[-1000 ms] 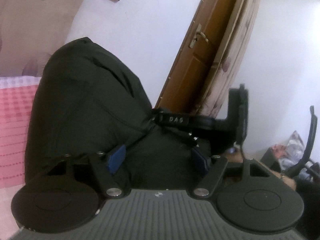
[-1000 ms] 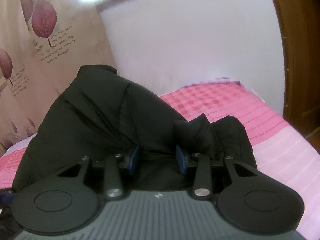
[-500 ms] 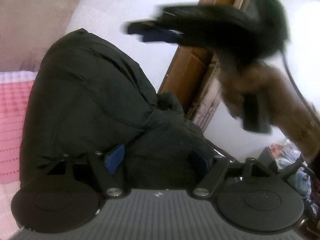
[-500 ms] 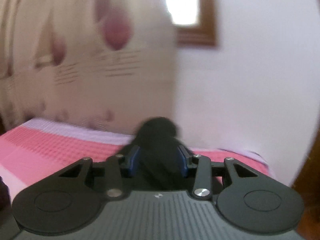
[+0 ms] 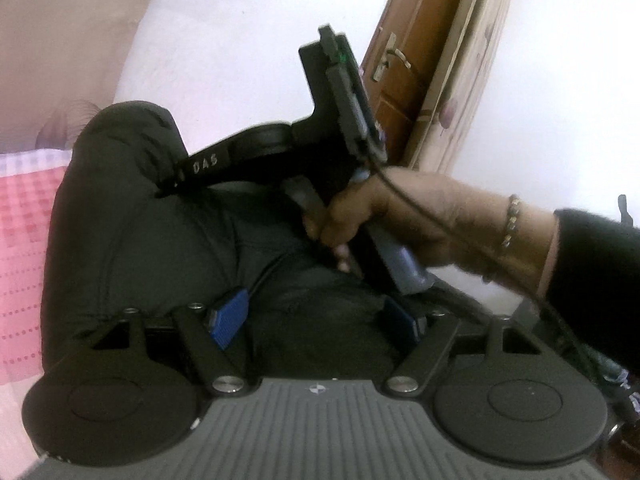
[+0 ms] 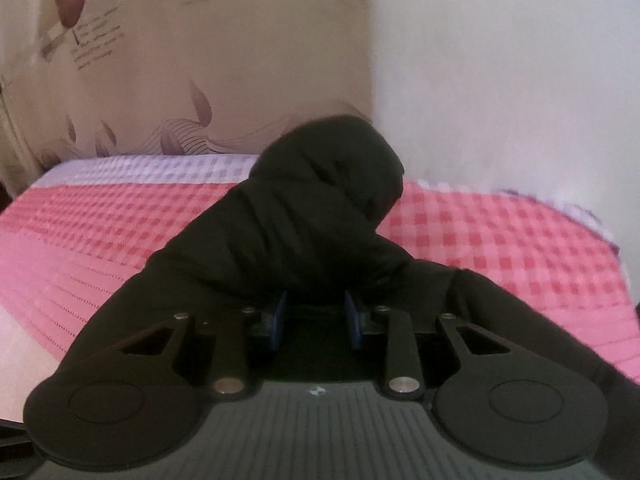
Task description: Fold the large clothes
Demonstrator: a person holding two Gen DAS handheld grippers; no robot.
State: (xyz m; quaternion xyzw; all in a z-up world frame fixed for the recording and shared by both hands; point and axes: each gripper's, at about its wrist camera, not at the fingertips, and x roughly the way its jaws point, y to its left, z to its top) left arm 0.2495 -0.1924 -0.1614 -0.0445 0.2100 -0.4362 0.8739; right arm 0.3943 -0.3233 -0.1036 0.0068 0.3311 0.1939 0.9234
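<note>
Your left tongs point(image 5: 316, 322) stay wide apart, as a second ago, with the black garment point(image 5: 168, 232) bulging between the blue pads point(image 5: 228, 318); I cannot tell if they really press it. The garment lies on the bed point(image 6: 500, 240) with the pink checked cover. Your right tongs point(image 6: 316, 322) have just been closing, and dark cloth fills the gap between their pads, so they grasp a fold of it. Half a second ago the right tool was high in the left camera's view; now it is lower, over the garment, with your right hand point(image 5: 384, 216) around its handle. In the right view the garment now rises as one hump before the curtain point(image 6: 180, 60).
</note>
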